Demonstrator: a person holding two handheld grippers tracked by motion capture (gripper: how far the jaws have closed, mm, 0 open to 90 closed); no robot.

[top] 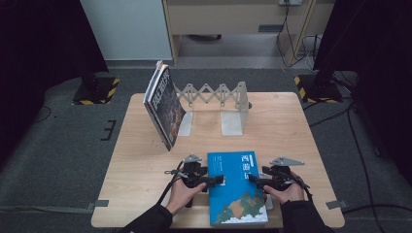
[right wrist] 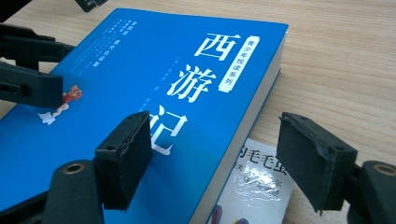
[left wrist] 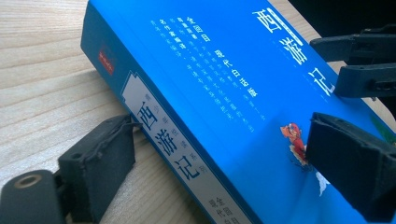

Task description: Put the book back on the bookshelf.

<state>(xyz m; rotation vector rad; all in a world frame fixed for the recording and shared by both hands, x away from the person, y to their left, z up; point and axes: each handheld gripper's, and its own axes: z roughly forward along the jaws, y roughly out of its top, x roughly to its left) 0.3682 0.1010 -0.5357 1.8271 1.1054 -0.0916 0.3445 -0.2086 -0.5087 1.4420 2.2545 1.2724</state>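
The blue book (top: pixel 237 188) lies flat on the wooden surface (top: pixel 145 160) at the near edge, between the person's two hands, cover up, with large white characters on the front. Under its right side a thinner white booklet (right wrist: pixel 254 186) sticks out, glossy, lying on the wood.

The left tool (top: pixel 217 180) comes in from the book's spine side. In the left gripper view its jaws stand spread wide around that edge: one pad sits low beside the spine, just off the wood and next to the grey label strip, and the other hangs over the blue cover near a small red figure printed there. Neither pad presses on the book; there is a visible gap on the spine side.

The right tool (top: pixel 253 180) reaches in from the opposite long edge. In the right gripper view its jaws are also apart, one pad over the cover close to the lowest white character, the other out beyond the page edge above the booklet and the bare wood. The book's page edge sits between them, unpinched.

At the far side of the surface a dark-covered book (top: pixel 163 104) leans against a grey folding bookend rack (top: pixel 216 99), well apart from the blue book.
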